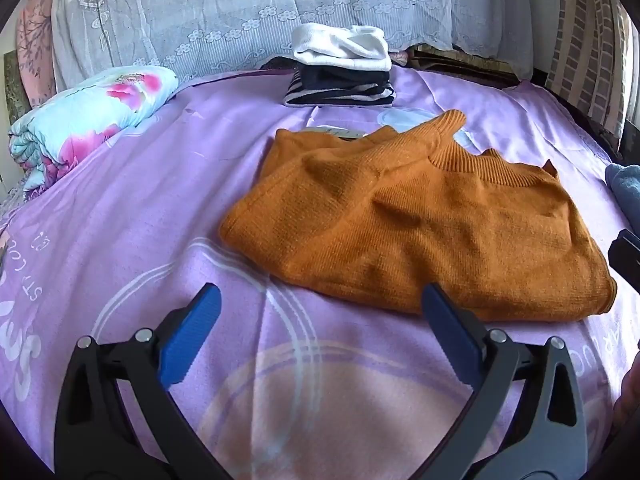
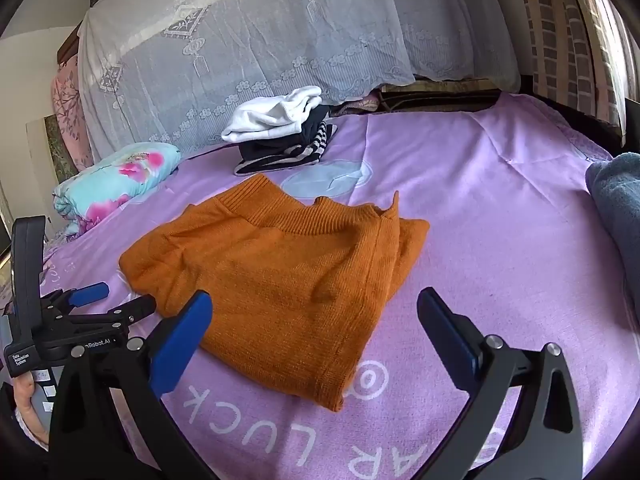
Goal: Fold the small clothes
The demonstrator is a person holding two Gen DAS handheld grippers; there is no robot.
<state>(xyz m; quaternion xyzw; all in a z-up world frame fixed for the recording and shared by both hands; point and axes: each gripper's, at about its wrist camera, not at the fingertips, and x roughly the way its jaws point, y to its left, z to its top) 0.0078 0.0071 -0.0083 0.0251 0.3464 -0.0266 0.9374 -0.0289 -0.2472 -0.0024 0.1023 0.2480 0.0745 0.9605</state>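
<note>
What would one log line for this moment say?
orange sweater: folded on bed | left gripper: open, empty | right gripper: open, empty

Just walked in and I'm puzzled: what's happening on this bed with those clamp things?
A person is folding small clothes using hand-held tongs. An orange sweater lies folded on the purple bedsheet. The left tongs and the right tongs both hover open just in front of it, holding nothing. Behind the sweater sits a stack of folded clothes with a white garment on top, and a rolled floral quilt lies to the left.
</note>
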